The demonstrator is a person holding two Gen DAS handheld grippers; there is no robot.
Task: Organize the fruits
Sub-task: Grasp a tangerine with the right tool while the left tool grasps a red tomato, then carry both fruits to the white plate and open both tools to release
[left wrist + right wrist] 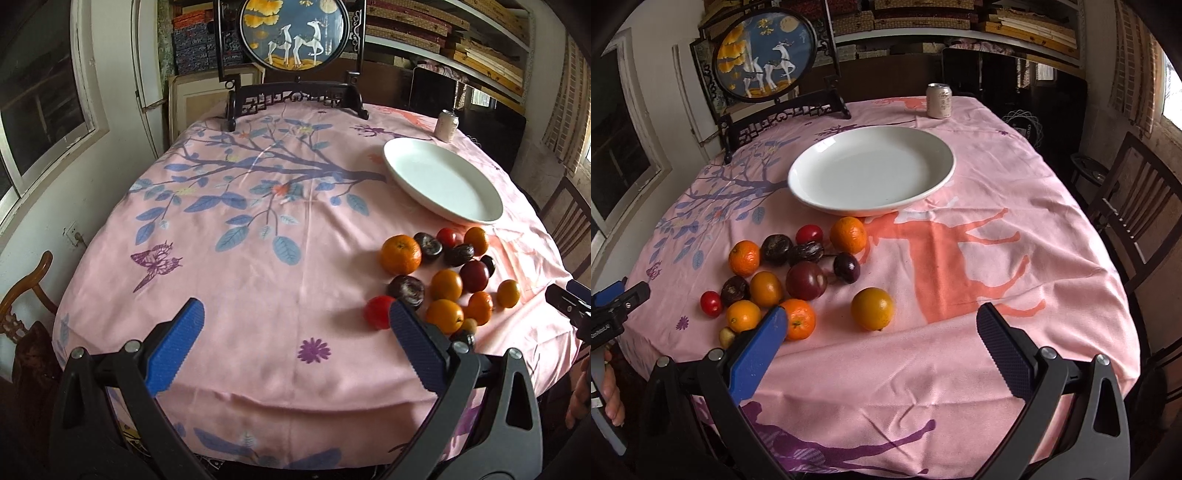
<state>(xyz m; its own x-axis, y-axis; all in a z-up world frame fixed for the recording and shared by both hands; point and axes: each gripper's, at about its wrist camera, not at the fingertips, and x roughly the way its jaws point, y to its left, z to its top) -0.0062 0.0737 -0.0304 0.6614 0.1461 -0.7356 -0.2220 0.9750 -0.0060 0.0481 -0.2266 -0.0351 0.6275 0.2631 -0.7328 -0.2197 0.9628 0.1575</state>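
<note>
Loose cluster of small round fruit point(798, 280) on the pink worktop point(960, 350), just in front of the white plate point(871, 173) and a little to its left. Mixed in colour: bright oranges with dimpled skin, one point(848, 235) almost touching the plate's near rim; dark purple wrinkled passion fruits point(776, 249); a smooth maroon plum point(806, 281); two small glossy red tomatoes, one point(711, 303) at the edge of the cluster farthest from the plate. A yellow-orange fruit point(872, 308) apart from the rest, straight in front of the plate. A tiny pale fruit point(727, 336) farthest from the plate, near the worktop's edge. All roughly spherical, so no clear long axis; stem scar of the near orange point(798, 319) facing the camera.

Plate bare and glossy, no fruit in it. Behind the plate, a pale drink can point(939, 100), upright, its print too small to read. Beyond and left of the plate, a round deer picture in a dark carved stand point(764, 55).

Left hand-held gripper point(295, 314) spread wide, blue pads holding nothing, well left of the plate, right pad beside a red tomato point(377, 312). Right hand-held gripper point(881, 321) likewise spread and empty, in front of the plate, left pad overlapping the cluster's near edge in view.
</note>
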